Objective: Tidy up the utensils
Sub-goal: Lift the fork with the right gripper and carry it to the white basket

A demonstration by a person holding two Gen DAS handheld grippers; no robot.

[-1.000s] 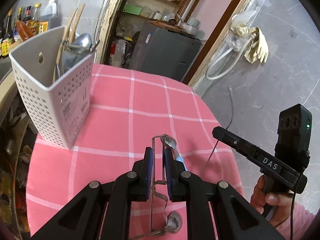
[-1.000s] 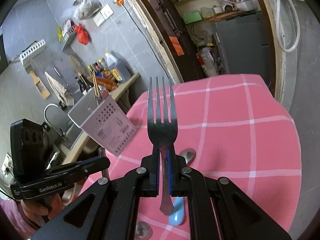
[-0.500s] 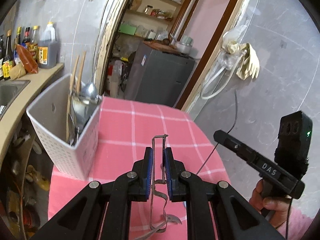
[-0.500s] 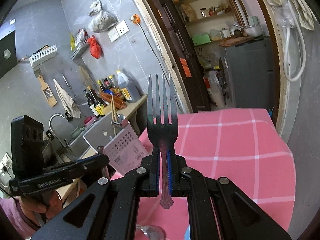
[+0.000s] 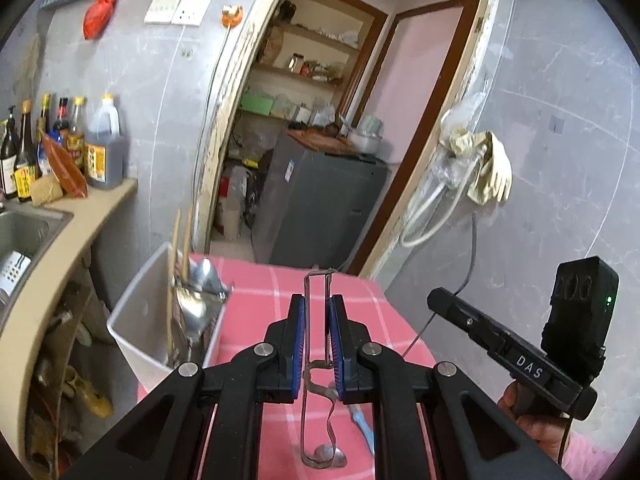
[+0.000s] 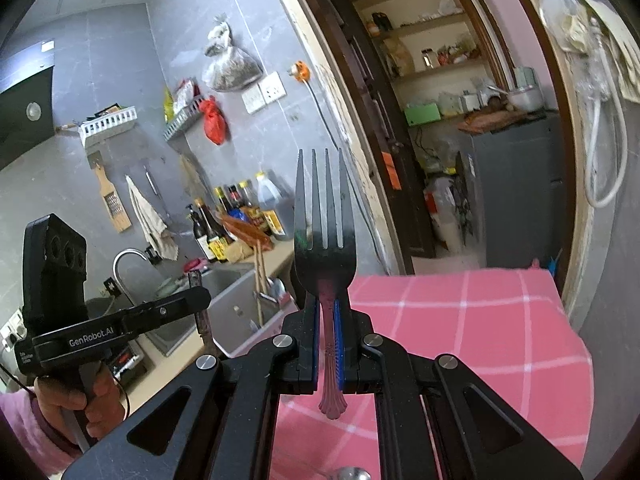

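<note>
We note the left gripper (image 5: 317, 344) closed on a thin metal utensil (image 5: 316, 364), a bent wire-and-strip frame, perhaps a peeler; we cannot tell for certain. Its upper loop stands above the blue pads (image 5: 298, 348); its lower end hangs below them, over the pink checked tablecloth (image 5: 256, 292). The strip sits between the pads, pinched near its middle.

We note the right gripper (image 6: 328, 340) closed tight on a fork (image 6: 325, 240). Tines point up, well clear of the fingertips; the flared handle end hangs below the pads, above the cloth (image 6: 480, 320).

The white utensil caddy (image 5: 140, 320) stands at the table's left edge, left of and below the left gripper, apart from it. Chopsticks (image 5: 176, 248) and a steel ladle or spoon bowl (image 5: 200, 300) stand in it, blurred. In the right wrist view the caddy (image 6: 236, 320) lies left of the fork, beyond the fingertips.

On the cloth under the left gripper lie a spoon (image 5: 330, 454) and a blue-handled item (image 5: 362, 428).

Each view shows the other gripper held in a hand (image 6: 72, 400), pink sleeve.
</note>
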